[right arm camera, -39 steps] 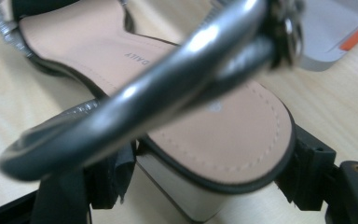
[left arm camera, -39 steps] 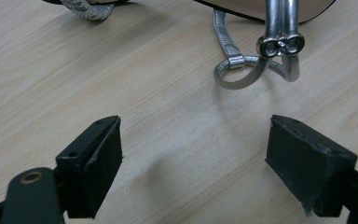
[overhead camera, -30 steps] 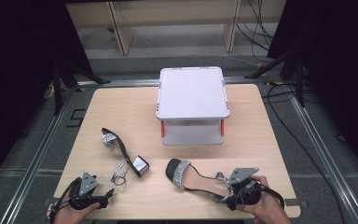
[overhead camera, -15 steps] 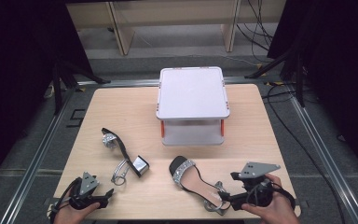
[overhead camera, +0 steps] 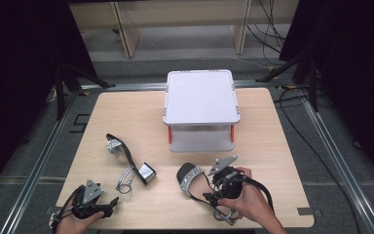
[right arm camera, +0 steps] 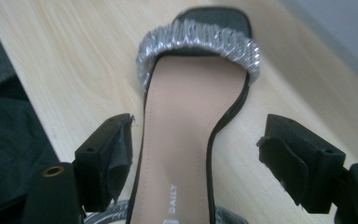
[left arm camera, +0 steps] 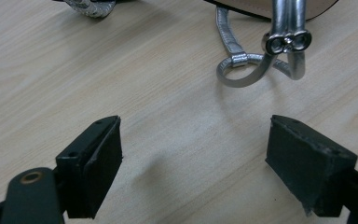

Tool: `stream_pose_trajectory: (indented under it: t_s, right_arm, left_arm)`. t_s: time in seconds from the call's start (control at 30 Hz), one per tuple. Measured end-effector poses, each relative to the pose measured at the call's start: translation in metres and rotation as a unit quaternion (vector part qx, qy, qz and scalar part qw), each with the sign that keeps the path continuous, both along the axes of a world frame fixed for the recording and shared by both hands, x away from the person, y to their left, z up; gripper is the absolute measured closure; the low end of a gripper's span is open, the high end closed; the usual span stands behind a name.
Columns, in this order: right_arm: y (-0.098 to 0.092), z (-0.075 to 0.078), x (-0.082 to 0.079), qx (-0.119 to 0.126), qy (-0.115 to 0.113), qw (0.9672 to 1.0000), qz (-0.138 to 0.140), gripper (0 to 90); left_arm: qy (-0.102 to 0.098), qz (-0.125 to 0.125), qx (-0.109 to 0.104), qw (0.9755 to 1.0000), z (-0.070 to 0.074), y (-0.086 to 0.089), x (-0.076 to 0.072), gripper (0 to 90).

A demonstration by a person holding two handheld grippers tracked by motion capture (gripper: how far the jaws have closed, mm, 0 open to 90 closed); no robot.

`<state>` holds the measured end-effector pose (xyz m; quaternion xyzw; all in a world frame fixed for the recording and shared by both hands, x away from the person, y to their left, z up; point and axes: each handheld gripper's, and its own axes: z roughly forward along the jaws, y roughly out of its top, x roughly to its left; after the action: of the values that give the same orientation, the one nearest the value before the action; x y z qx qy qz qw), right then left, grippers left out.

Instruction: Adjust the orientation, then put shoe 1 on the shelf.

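A black sandal with a silver toe band (overhead camera: 189, 178) lies on the table near the front, right of centre. My right gripper (overhead camera: 213, 187) hovers over its heel end. In the right gripper view the beige insole (right arm camera: 191, 116) runs between the jaws of this gripper (right arm camera: 196, 163), which have just closed a little; the pads stand apart from the sole, open. A second sandal (overhead camera: 126, 161) lies to the left on its side. My left gripper (overhead camera: 108, 207) rests at the front left, open (left arm camera: 196, 168) over bare wood, with that sandal's silver strap (left arm camera: 242, 70) just ahead.
A white box-shaped stand with orange legs (overhead camera: 200, 97) occupies the table's far middle. The wooden tabletop (overhead camera: 282, 146) ends close behind both hands. Dark curtains and cables surround the table.
My right gripper has moved left and slightly up, from beside the black sandal's heel to over it. The sandal has shifted a little. The left gripper has stayed put.
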<state>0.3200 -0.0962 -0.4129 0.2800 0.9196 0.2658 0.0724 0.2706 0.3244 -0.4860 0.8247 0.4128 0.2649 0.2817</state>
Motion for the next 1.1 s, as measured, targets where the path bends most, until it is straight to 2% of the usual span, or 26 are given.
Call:
stream_pose_trajectory:
  t_s: [0.07,0.1,0.17,0.27,0.3,0.37,0.5,0.6,0.73,0.77,0.8,0.87,0.93,0.97,1.0,1.03,1.1]
  right_arm:
    - [0.003,-0.003,0.001,-0.007,0.006,1.0,0.003,25.3]
    - [0.007,-0.009,0.003,-0.019,0.02,0.9996,0.009,25.2]
    - [0.011,-0.015,0.005,-0.028,0.034,0.9989,0.012,25.4]
    - [0.014,-0.019,0.007,-0.037,0.038,0.9984,0.018,25.4]
    - [0.016,-0.021,0.007,-0.044,0.048,0.9978,0.015,25.4]
    - [0.016,-0.022,0.007,-0.045,0.051,0.9975,0.017,25.4]
    - [0.019,-0.028,0.006,-0.07,0.053,0.996,0.019,22.8]
    - [0.021,-0.031,0.004,-0.077,0.06,0.9951,0.021,22.0]
    - [0.025,-0.04,0.003,-0.108,0.06,0.9923,0.009,19.7]
    - [0.024,-0.041,0.004,-0.112,0.058,0.992,0.008,21.0]
    - [0.023,-0.042,0.005,-0.117,0.056,0.9915,0.009,22.6]
    - [0.022,-0.044,0.005,-0.118,0.063,0.991,0.003,23.0]
    - [0.021,-0.044,0.006,-0.115,0.069,0.991,0.002,23.3]
    - [0.019,-0.045,0.007,-0.11,0.077,0.991,0.001,23.5]
    - [0.019,-0.045,0.007,-0.11,0.077,0.991,0.001,23.5]
    - [0.019,-0.046,0.007,-0.106,0.082,0.9909,-0.005,23.9]
    - [0.019,-0.046,0.007,-0.109,0.08,0.9909,-0.003,24.0]
  left_arm:
    - [0.0,-0.003,0.003,1.0,0.0,0.0,0.0,17.9]
    - [0.0,-0.001,0.001,1.0,0.0,0.0,0.0,17.9]
    - [0.002,-0.002,-0.003,1.0,0.001,0.0,0.0,17.9]
    - [0.0,-0.002,-0.001,1.0,0.0,0.0,0.0,17.9]
    - [0.0,0.002,-0.005,1.0,0.0,0.0,0.0,17.8]
    - [0.0,0.003,-0.004,1.0,0.0,0.001,0.0,17.9]
    - [0.003,0.002,-0.007,1.0,0.0,0.001,0.0,17.8]
    - [0.002,0.002,-0.006,1.0,0.0,0.001,0.0,17.8]
    - [0.001,-0.002,0.0,1.0,0.001,0.001,0.0,17.8]
    - [0.004,0.006,-0.012,0.9999,0.0,0.0,-0.002,17.8]
    - [0.001,-0.003,-0.001,1.0,0.001,0.001,0.0,17.8]
    - [0.002,0.004,-0.01,0.9999,0.0,0.0,-0.001,17.8]
    - [-0.001,0.003,-0.008,1.0,0.001,0.0,0.0,17.8]
    - [0.004,0.004,-0.009,0.9999,0.001,0.0,-0.001,17.8]
    - [0.004,0.004,-0.009,0.9999,0.001,0.0,-0.001,17.8]
    - [0.002,-0.003,0.0,1.0,0.001,0.001,0.0,17.8]
    - [0.002,0.005,-0.007,1.0,0.0,0.0,-0.001,17.8]
